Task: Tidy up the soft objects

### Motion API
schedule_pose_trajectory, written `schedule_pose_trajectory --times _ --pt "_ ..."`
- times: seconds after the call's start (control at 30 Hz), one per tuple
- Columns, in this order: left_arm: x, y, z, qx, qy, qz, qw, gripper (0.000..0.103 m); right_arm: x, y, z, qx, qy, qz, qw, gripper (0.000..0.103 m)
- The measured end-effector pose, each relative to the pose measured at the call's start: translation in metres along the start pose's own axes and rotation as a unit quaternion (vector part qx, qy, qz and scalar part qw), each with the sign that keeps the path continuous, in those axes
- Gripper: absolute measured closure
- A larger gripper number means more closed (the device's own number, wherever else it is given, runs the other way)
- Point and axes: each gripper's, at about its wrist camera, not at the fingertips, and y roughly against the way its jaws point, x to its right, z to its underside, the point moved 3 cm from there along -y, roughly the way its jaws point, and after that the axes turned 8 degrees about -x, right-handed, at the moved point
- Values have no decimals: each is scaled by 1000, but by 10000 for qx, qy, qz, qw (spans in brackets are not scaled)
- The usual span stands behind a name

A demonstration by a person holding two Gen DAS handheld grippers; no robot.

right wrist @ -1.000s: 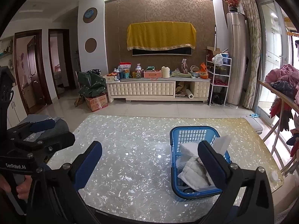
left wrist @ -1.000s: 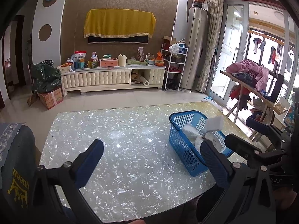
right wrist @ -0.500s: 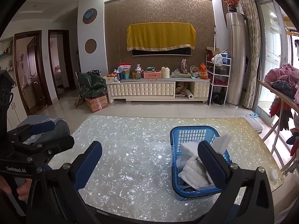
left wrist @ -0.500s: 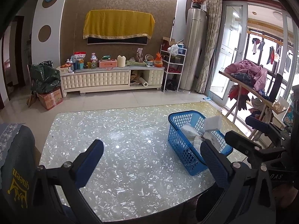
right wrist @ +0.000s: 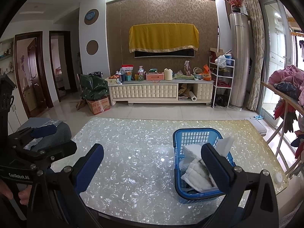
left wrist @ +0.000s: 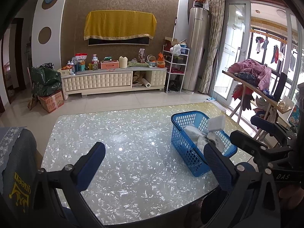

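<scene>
A blue plastic basket (left wrist: 187, 142) (right wrist: 197, 133) stands on the right part of a pearly glass table (left wrist: 123, 148) (right wrist: 133, 152). In it lie white soft cloths (right wrist: 195, 174) (left wrist: 191, 132) and a white sponge block (left wrist: 216, 123) (right wrist: 225, 145) that leans on the rim. My left gripper (left wrist: 153, 161) hangs open above the table's near edge, left of the basket, with nothing between its fingers. My right gripper (right wrist: 152, 163) is open too and empty, its right finger (right wrist: 214, 165) in front of the basket. Each gripper shows at the edge of the other's view.
A grey chair back (left wrist: 17, 161) with yellow lettering stands at the table's near left. A wooden rack piled with clothes (left wrist: 250, 76) stands to the right by the glass doors. A TV cabinet (left wrist: 114, 79) with clutter lines the far wall. A small white cap (right wrist: 278, 176) lies on the table's right corner.
Both grippers have drifted only slightly. The basket and its contents have stayed in place.
</scene>
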Motion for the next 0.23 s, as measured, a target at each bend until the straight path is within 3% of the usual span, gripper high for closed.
schedule_pose_trajectory --times 0.23 --pt "0 1 2 -3 27 -26 10000 0 -1 1 1 -23 -17 -5 10000 0"
